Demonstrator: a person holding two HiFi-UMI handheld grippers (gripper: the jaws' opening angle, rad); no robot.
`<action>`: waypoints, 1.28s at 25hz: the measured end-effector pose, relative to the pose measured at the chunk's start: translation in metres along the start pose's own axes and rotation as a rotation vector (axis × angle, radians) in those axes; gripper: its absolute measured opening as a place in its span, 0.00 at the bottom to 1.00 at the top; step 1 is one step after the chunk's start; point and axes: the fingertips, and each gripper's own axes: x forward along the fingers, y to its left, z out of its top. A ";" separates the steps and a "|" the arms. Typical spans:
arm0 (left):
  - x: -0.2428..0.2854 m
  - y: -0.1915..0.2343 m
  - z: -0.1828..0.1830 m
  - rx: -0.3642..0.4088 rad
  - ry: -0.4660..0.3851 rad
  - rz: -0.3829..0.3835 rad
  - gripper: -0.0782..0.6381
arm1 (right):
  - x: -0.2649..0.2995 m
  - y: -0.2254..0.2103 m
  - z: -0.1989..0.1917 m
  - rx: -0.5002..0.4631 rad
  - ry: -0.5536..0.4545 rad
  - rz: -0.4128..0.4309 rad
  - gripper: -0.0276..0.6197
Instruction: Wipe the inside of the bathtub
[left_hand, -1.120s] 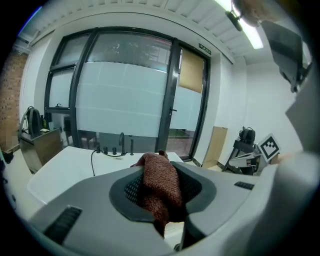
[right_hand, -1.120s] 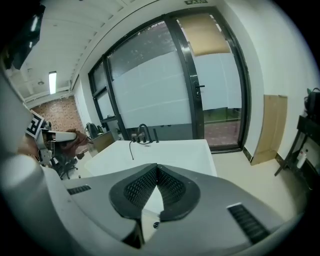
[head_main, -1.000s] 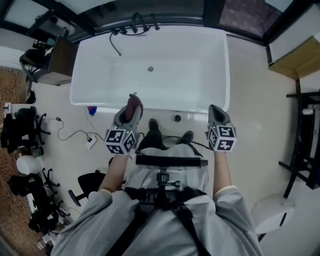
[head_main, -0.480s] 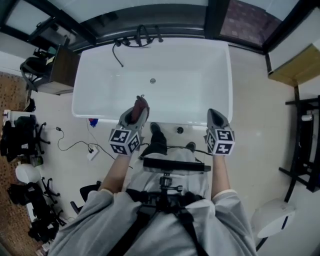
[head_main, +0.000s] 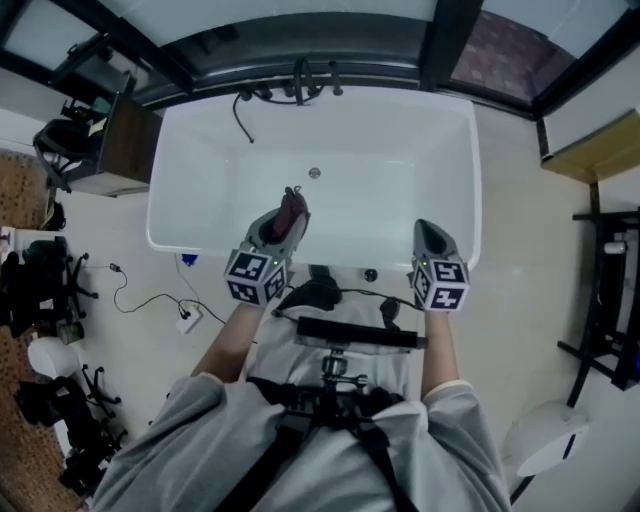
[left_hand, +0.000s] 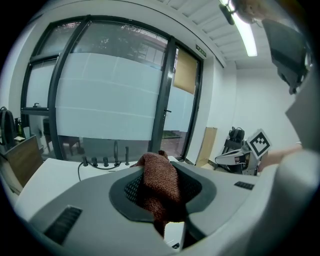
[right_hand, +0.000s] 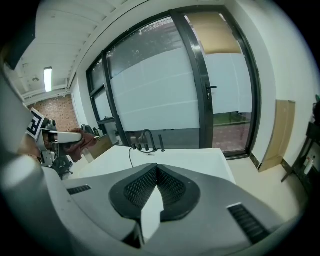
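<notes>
**So, the cloth is finally over the tub**

Basically the person has stepped in closer over the last second. The bathtub (head_main: 168, 236) has slid down the head view towards the body, and the shoes that were showing at the near rim are now mostly tucked out of sight. The left gripper (head_main: 285, 222) has gone from hanging short of the rim to reaching past it, so its tips are now above the white inside of the tub, on the near side and left of the drain (head_main: 314, 173).

It's clamped on a reddish-brown cloth (left_hand: 159, 182); the left gripper view shows the cloth bunched between the jaws and poking out the front. The right gripper (head_main: 428, 234) has its jaws pressed together with nothing in them, and sits at the near rim on the right.

My read is that no wiping has started. The cloth looks to be up in the air, not on the enamel, so next it needs to drop down to the tub floor or wall.

As for writing, there's not much. The marker cubes (head_main: 255, 277) only carry black-and-white square patterns. There's a small green sign (left_hand: 200, 48) above the door frame, but it's too tiny for me to read. No brand visible on the tub or the faucet (head_main: 300, 82).
</notes>
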 end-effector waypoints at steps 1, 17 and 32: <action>0.004 0.008 0.001 -0.001 0.001 -0.009 0.25 | 0.007 0.005 0.004 -0.006 0.002 -0.004 0.05; 0.094 0.064 0.004 -0.054 0.030 -0.052 0.25 | 0.108 -0.003 0.032 -0.053 0.104 0.005 0.05; 0.276 0.083 -0.064 -0.063 0.066 0.041 0.25 | 0.259 -0.066 -0.009 -0.091 0.135 0.121 0.05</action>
